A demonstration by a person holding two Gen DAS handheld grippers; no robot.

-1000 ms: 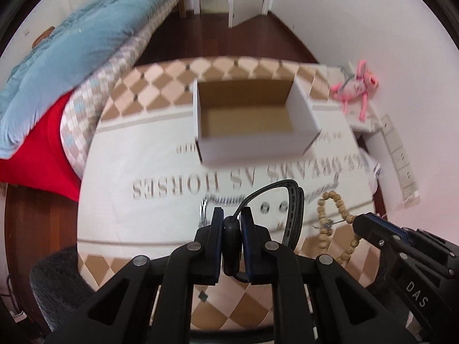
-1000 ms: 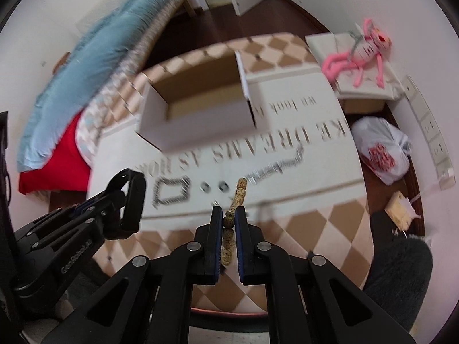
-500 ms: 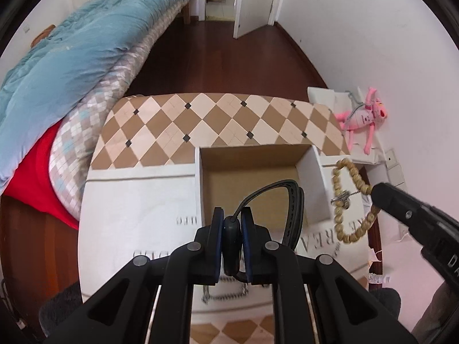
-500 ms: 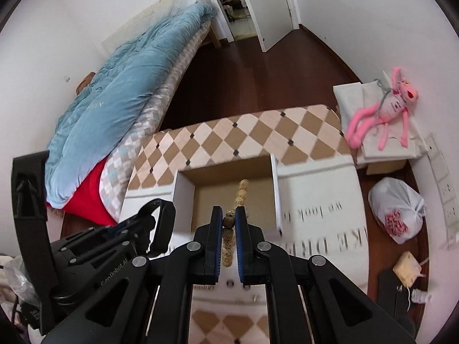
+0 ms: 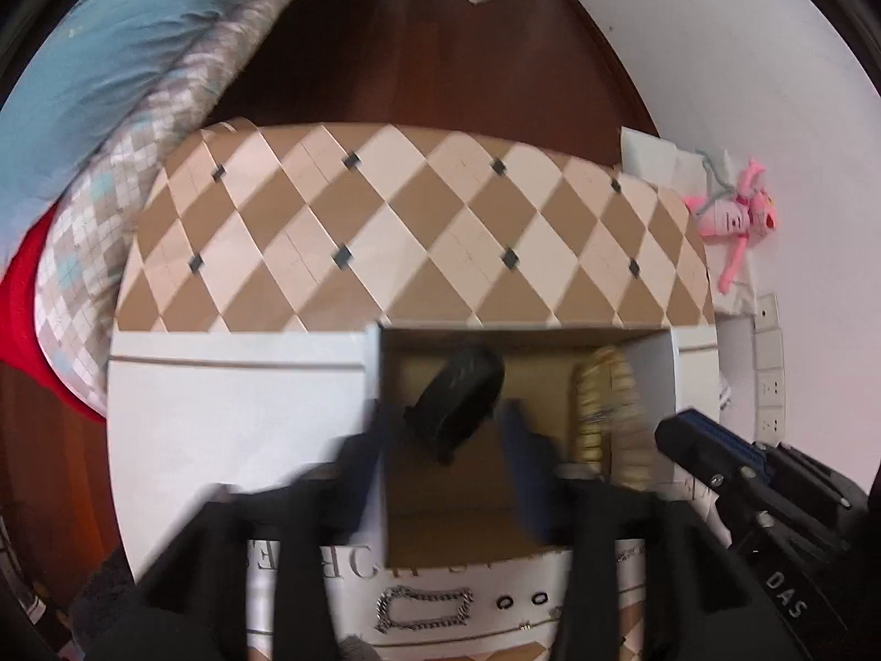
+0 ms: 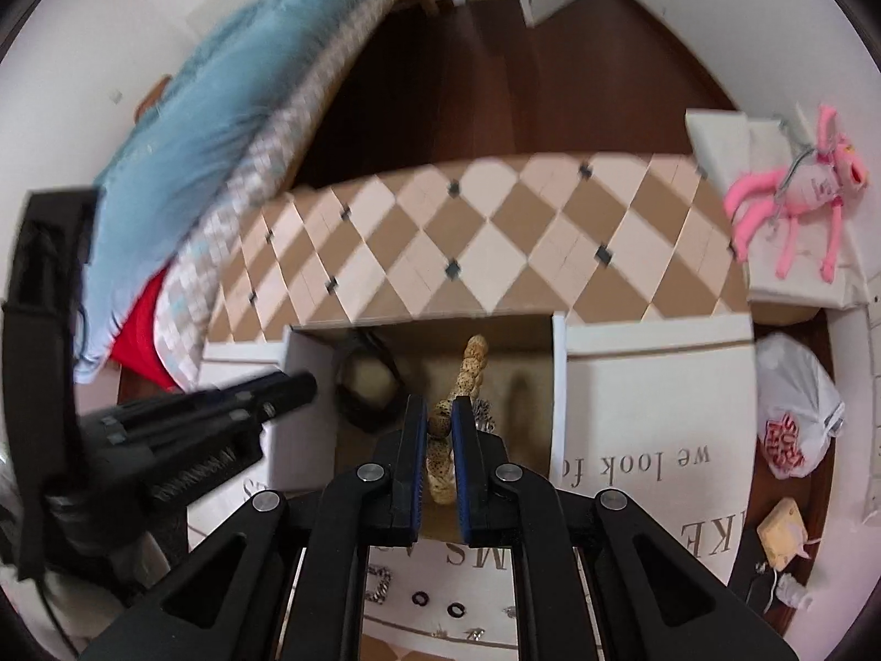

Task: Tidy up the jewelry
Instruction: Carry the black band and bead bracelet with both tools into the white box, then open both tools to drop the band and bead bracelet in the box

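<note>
An open cardboard box (image 5: 655, 374), white outside and brown inside, sits on the table below both grippers. My left gripper (image 5: 446, 429) hangs over it, blurred, its jaws opening. The black band (image 5: 457, 407) sits loose between its spread fingers, touching neither. In the right wrist view that black band (image 6: 366, 385) shows inside the box (image 6: 308, 385), just beyond the left gripper (image 6: 297, 388). My right gripper (image 6: 439, 413) is above the box's right half. Its jaws are starting to open, but the pads still pinch the bead bracelet (image 6: 468, 369), which stands upright between them. The bead bracelet (image 5: 605, 413) hangs by the right gripper (image 5: 677, 435).
On the lettered white cloth in front of the box lie a silver chain bracelet (image 5: 424, 608), two small black rings (image 5: 520, 601) and a few small pieces. A checkered cloth (image 5: 418, 220) covers the table's far part. A bed with a blue quilt (image 5: 110, 55) stands left, a pink plush toy (image 6: 798, 193) right.
Both grippers moved forward from the table's front to above the box. The left jaws spread and let go of the black band. The right jaws widened slightly around the beads.
</note>
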